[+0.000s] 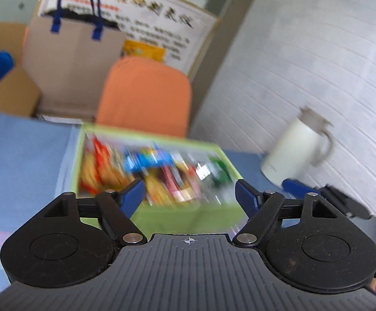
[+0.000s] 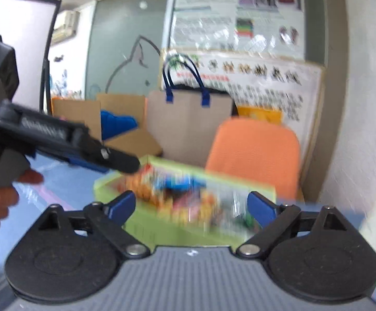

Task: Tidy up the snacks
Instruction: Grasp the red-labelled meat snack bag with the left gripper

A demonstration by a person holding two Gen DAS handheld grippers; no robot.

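Blue cloth covers the table (image 1: 19, 155), and on it sits a green box (image 1: 213, 212) packed with snacks (image 1: 151, 171), their bright wrappers too blurred to tell apart. It stands toward the far edge, in front of an orange chair (image 1: 146, 96). Both tools hover just short of the box, aimed at it. The left tool (image 1: 190, 194) is spread wide with nothing between its blue fingers (image 1: 133, 194); the right tool (image 2: 191, 206) is likewise released and empty. No packet lies loose on the cloth in either view, so the sorting looks either close to finished or not yet begun; the blur prevents judging whether the packets are arranged in order. A white jug (image 1: 296, 147) stands near the box by the wall. Behind the chair are a brown paper bag (image 1: 71, 59) with blue handles, cardboard boxes (image 1: 9, 90) and wall posters (image 2: 239, 13).
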